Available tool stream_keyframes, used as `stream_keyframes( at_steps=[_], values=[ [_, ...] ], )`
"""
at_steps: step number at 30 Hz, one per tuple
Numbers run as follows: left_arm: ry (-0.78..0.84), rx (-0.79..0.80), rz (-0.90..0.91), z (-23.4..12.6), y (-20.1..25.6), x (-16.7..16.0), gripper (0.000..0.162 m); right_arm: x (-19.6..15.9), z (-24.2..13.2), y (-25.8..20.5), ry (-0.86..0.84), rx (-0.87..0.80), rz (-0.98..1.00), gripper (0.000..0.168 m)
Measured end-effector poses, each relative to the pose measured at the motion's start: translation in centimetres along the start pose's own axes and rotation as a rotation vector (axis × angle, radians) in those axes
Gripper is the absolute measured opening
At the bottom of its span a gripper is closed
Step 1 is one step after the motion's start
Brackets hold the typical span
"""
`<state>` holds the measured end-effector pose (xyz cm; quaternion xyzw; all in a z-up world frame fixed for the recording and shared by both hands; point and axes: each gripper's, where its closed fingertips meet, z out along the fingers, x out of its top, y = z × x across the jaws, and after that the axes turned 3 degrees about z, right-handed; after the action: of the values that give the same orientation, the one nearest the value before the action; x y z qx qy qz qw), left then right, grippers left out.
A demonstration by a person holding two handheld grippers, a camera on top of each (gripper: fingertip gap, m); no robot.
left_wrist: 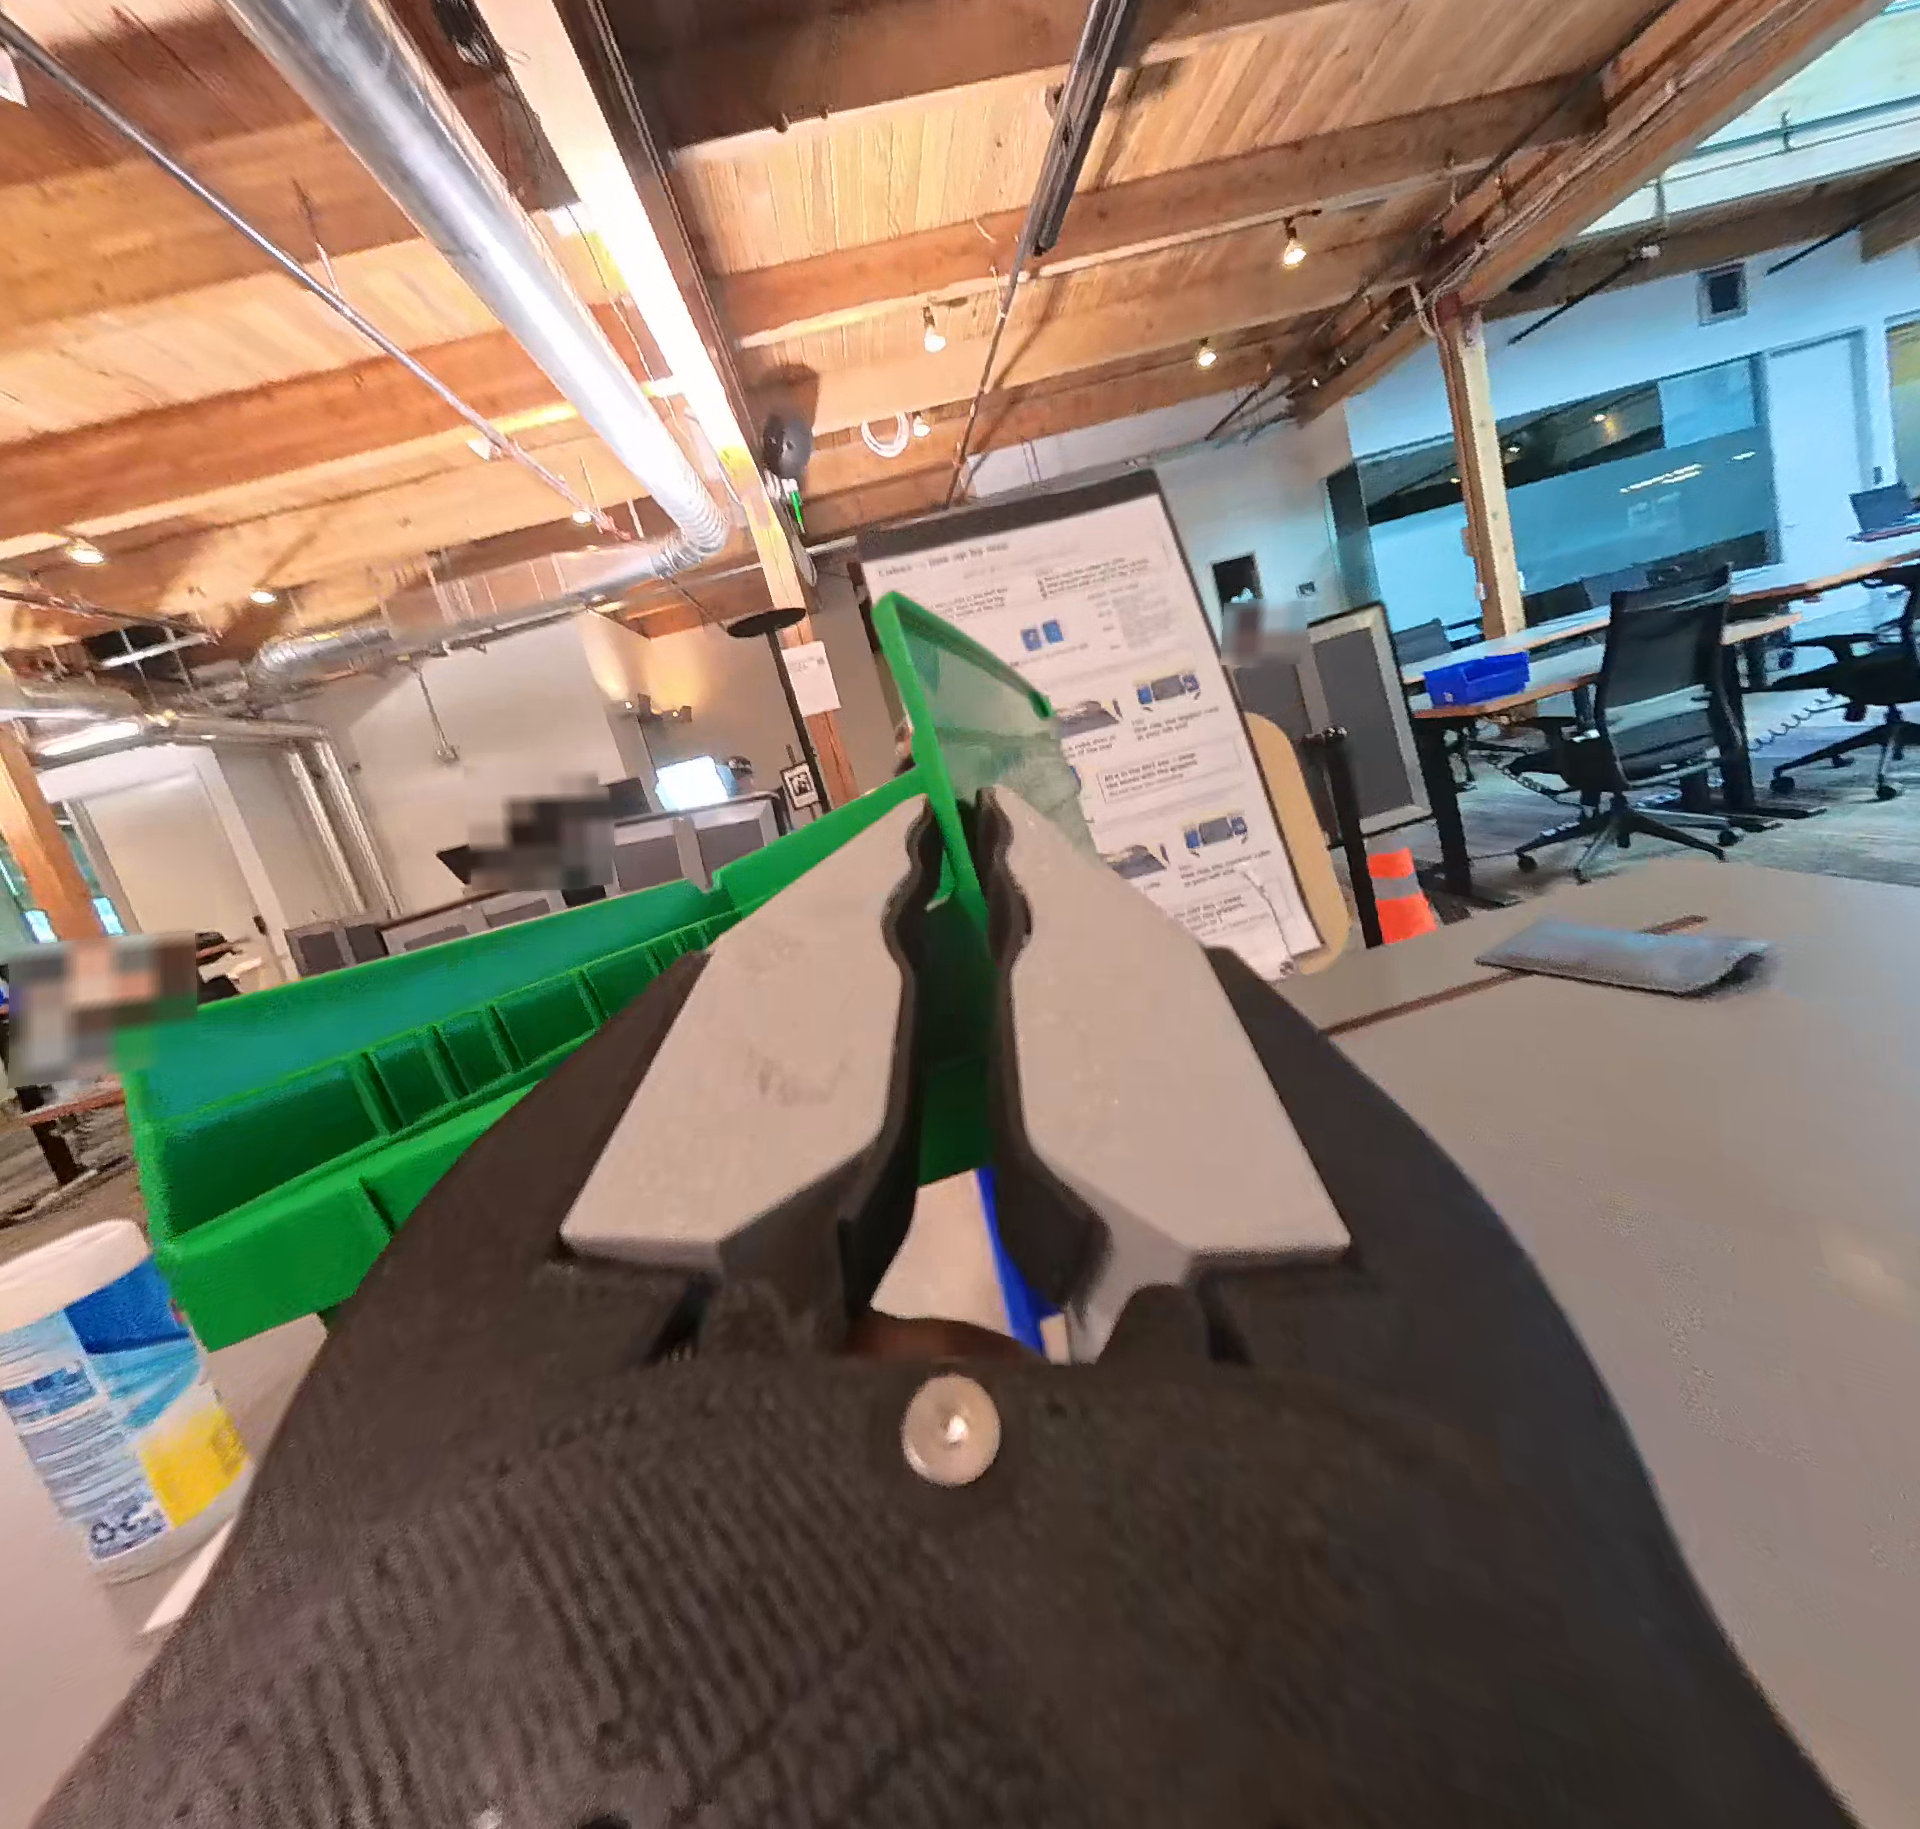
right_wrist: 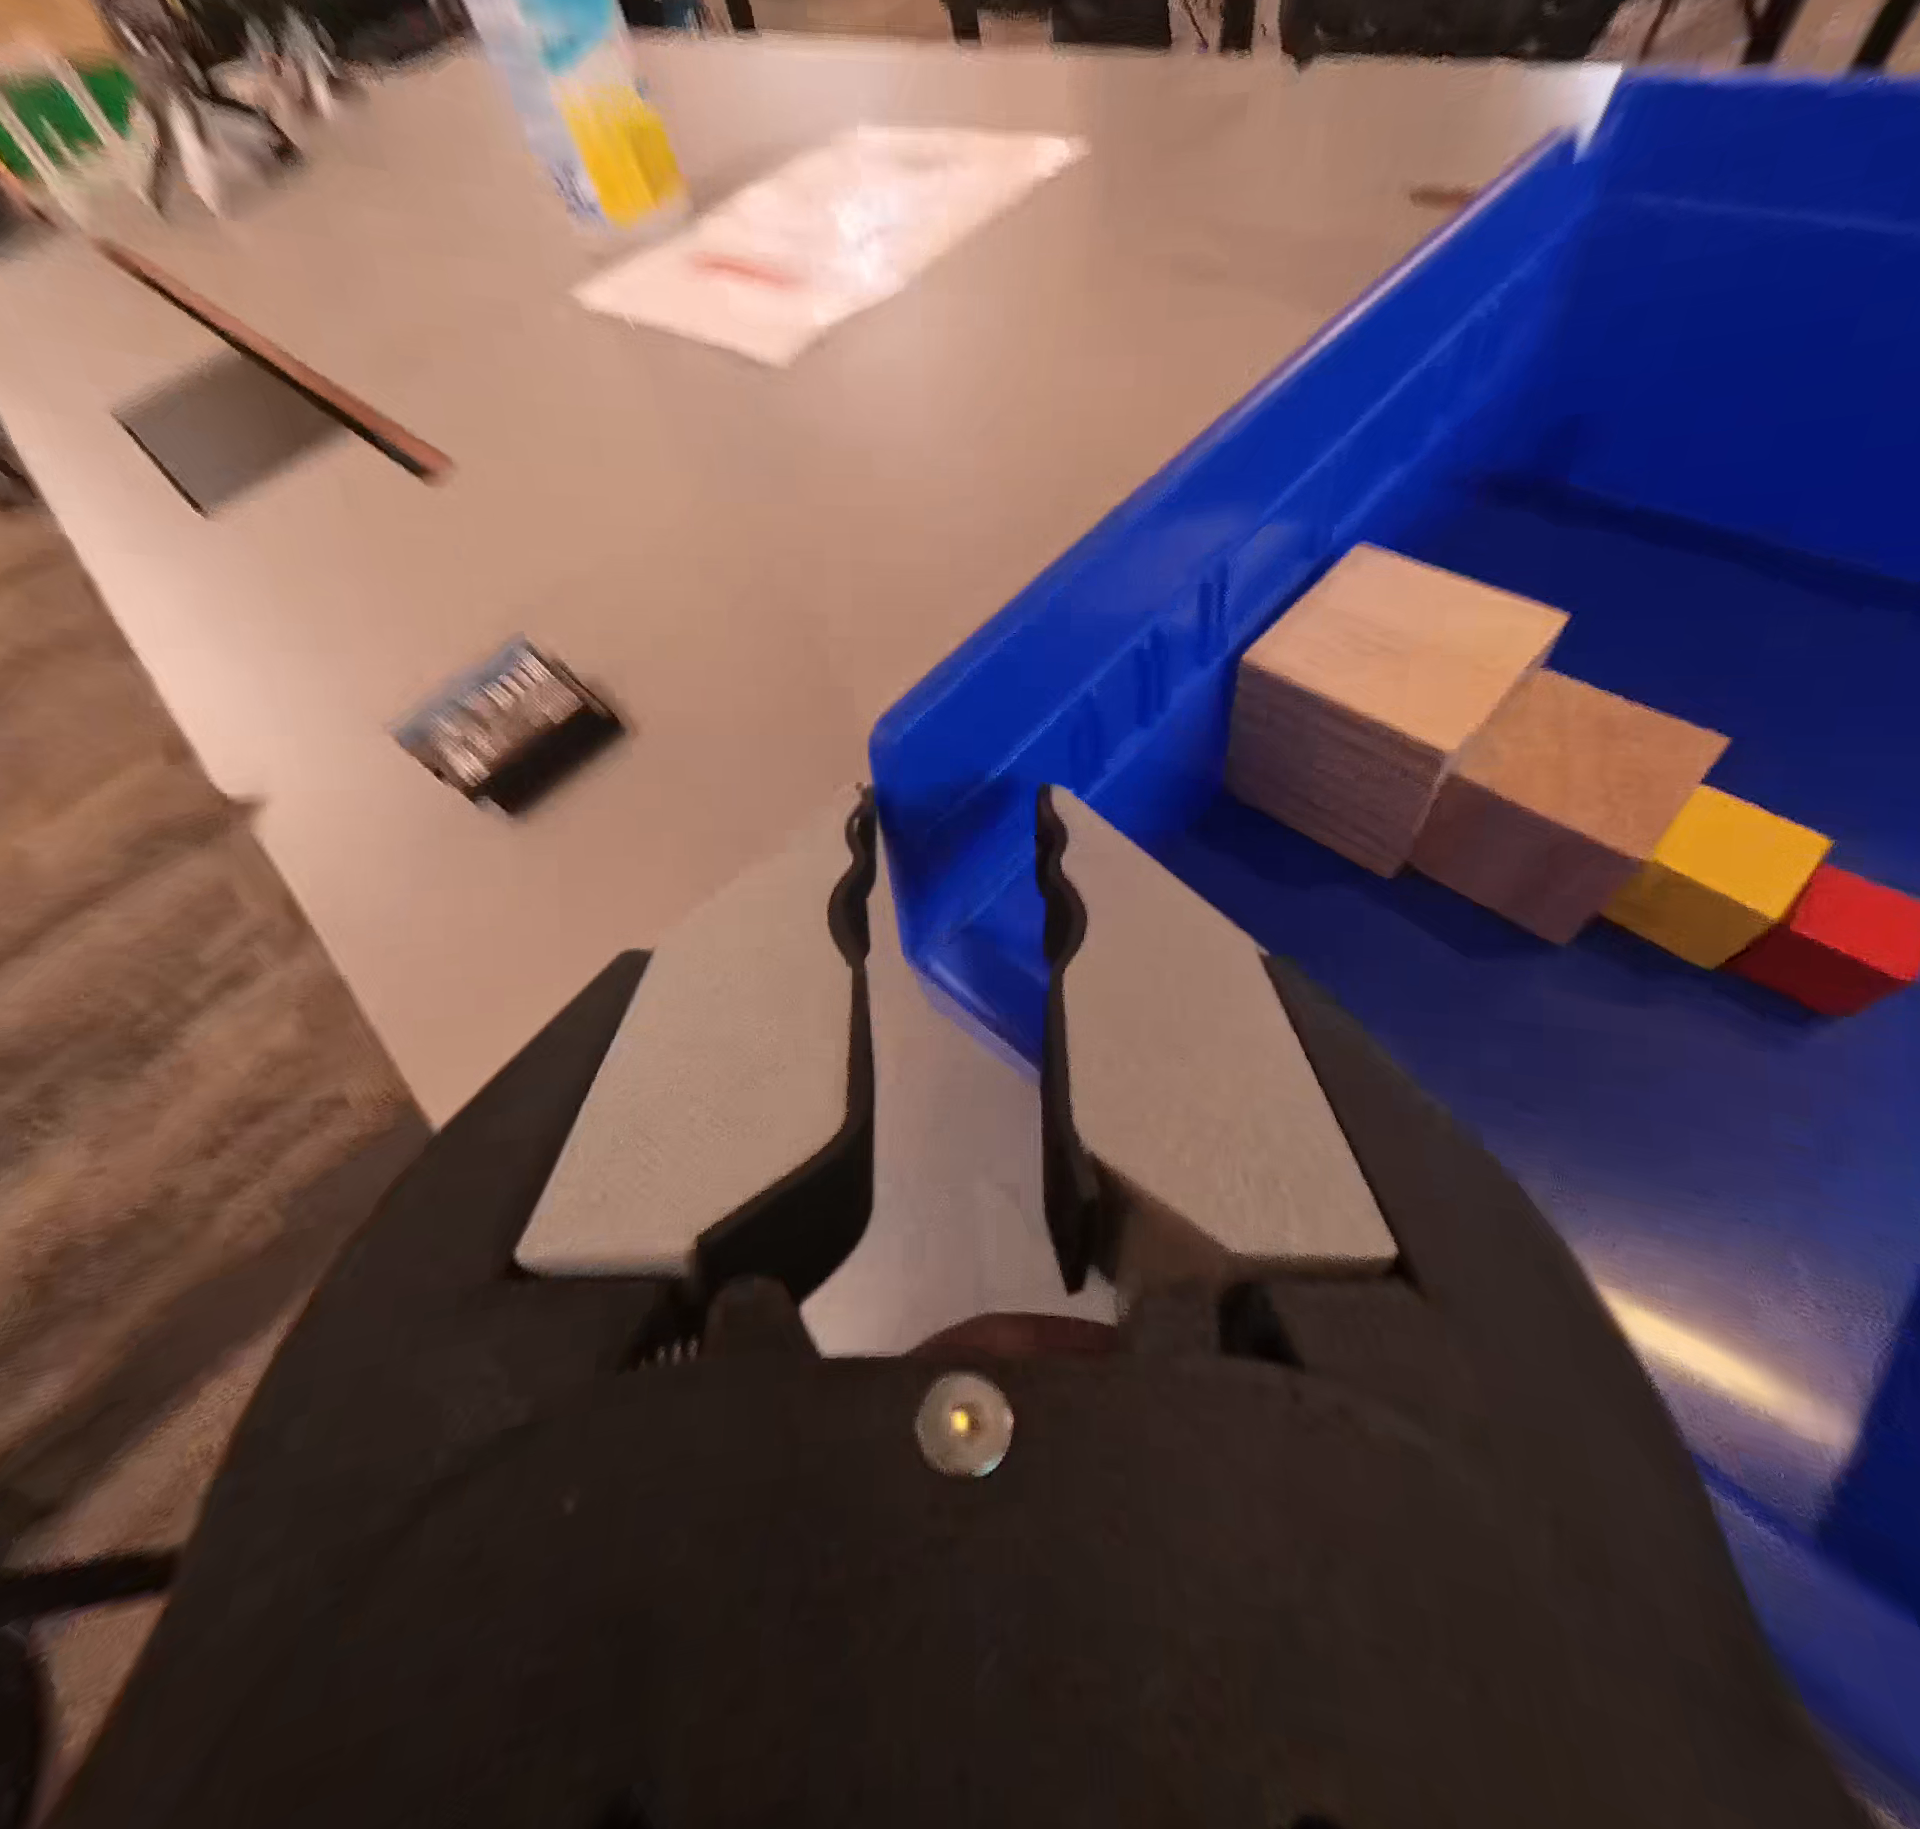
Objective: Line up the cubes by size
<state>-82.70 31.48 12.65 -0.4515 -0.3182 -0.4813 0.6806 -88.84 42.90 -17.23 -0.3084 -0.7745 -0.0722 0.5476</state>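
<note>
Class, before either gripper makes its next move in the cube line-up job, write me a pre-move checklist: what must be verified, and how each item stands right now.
1. Cubes in size order: large wood cube, smaller wood cube, yellow cube, red cube step down in a touching row. Ok.
2. Row inside the blue bin: ok.
3. Right gripper empty: open, straddling the bin's corner wall, not clamped. Ok.
4. Left gripper free: shut on the green bin rim, bin tilted up. Not ok.
5. Any cubes left in the green bin: interior mostly hidden. Cannot tell.
6. Wipes can clear of the green bin: close beside it. Cannot tell.
</note>
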Motion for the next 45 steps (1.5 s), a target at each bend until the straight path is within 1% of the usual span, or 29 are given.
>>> stream_keyframes(
  at_steps=[2,3,5,7,9,11,13,17,19,22,24,25,27,29,30,31,33,34,36,38,40,43,45],
  values=[
    [0.01,0.022,0.012,-0.2,-0.1,0.2,0.003,2.0,-0.6,-1.8,0.055,0.039,0.031,0.03],
    [0.01,0.028,0.017,-0.4,-0.1,0.2,0.003,2.8,-1.6,-2.5,0.078,0.07,0.02,0.03],
    [0.006,0.025,0.032,-0.9,0.2,0.0,0.003,4.2,-5.1,-2.6,0.157,0.117,-0.043,0.03],
    [0.012,0.013,0.037,-1.3,1.0,-0.1,0.004,4.8,-9.4,-0.9,0.234,0.134,-0.102,0.031],
    [0.03,-0.007,0.026,-1.3,2.4,0.1,0.004,4.9,-13.6,1.9,0.279,0.146,-0.108,0.033],
    [0.055,-0.04,0.026,-0.9,4.9,0.5,0.003,4.3,-17.2,5.1,0.259,0.156,-0.08,0.042],
    [0.078,-0.084,0.046,-0.3,8.5,0.8,0.003,3.2,-20.5,8.8,0.208,0.13,-0.104,0.046],
    [0.104,-0.199,0.079,0.5,18.0,0.5,0.003,1.6,-27.4,18.5,0.121,-0.122,-0.171,0.048],
    [0.116,-0.253,0.049,0.8,22.8,-0.2,0.003,1.0,-30.9,21.8,0.097,-0.186,-0.147,0.048],
    [0.104,-0.32,0.001,1.4,29.7,-2.2,0.004,0.2,-35.1,25.9,0.086,-0.271,-0.105,0.048],
    [0.075,-0.35,-0.017,2.0,33.8,-4.2,0.005,-0.7,-36.9,27.2,0.025,-0.283,-0.104,0.05],
    [0.053,-0.371,-0.023,2.2,35.8,-5.3,0.005,-0.8,-38.0,27.8,0.03,-0.298,-0.101,0.051],
    [-0.009,-0.445,-0.047,2.5,40.1,-7.8,0.005,-0.1,-39.9,28.8,0.098,-0.327,-0.089,0.046],
    [-0.024,-0.515,-0.049,2.3,44.3,-9.5,0.004,0.1,-40.9,29.5,0.131,-0.329,-0.049,0.045],
    [-0.054,-0.545,-0.045,2.3,46.2,-10.4,0.003,-0.3,-41.1,29.8,0.115,-0.329,-0.035,0.039],
    [-0.081,-0.56,-0.053,2.6,47.8,-11.1,0.002,-1.3,-41.2,30.7,0.054,-0.361,-0.042,0.026],
    [-0.18,-0.591,-0.044,3.2,50.5,-13.1,0.004,-1.9,-42.1,32.9,0.026,-0.49,-0.074,0.04],
    [-0.231,-0.628,-0.039,3.3,51.7,-14.1,0.005,-2.3,-42.5,33.6,0.008,-0.522,-0.081,0.039],
    [-0.35,-0.72,-0.084,2.6,53.2,-16.1,0.008,-2.9,-43.1,34.5,-0.018,-0.553,-0.062,0.04],
    [-0.423,-0.797,-0.163,1.3,53.0,-17.0,0.01,-2.8,-43.4,34.4,-0.007,-0.548,-0.045,0.04],
    [-0.434,-0.849,-0.243,-0.2,51.2,-16.7,0.007,-2.3,-42.6,32.7,0.015,-0.473,-0.044,0.039],
    [-0.442,-0.877,-0.271,-2.4,46.8,-16.8,0.005,-1.6,-39.6,27.7,0.025,-0.299,-0.078,0.039],
    [-0.448,-0.867,-0.289,-3.7,43.3,-17.0,0.005,-2.6,-36.6,24.1,-0.038,-0.192,-0.125,0.041]
  ],
)
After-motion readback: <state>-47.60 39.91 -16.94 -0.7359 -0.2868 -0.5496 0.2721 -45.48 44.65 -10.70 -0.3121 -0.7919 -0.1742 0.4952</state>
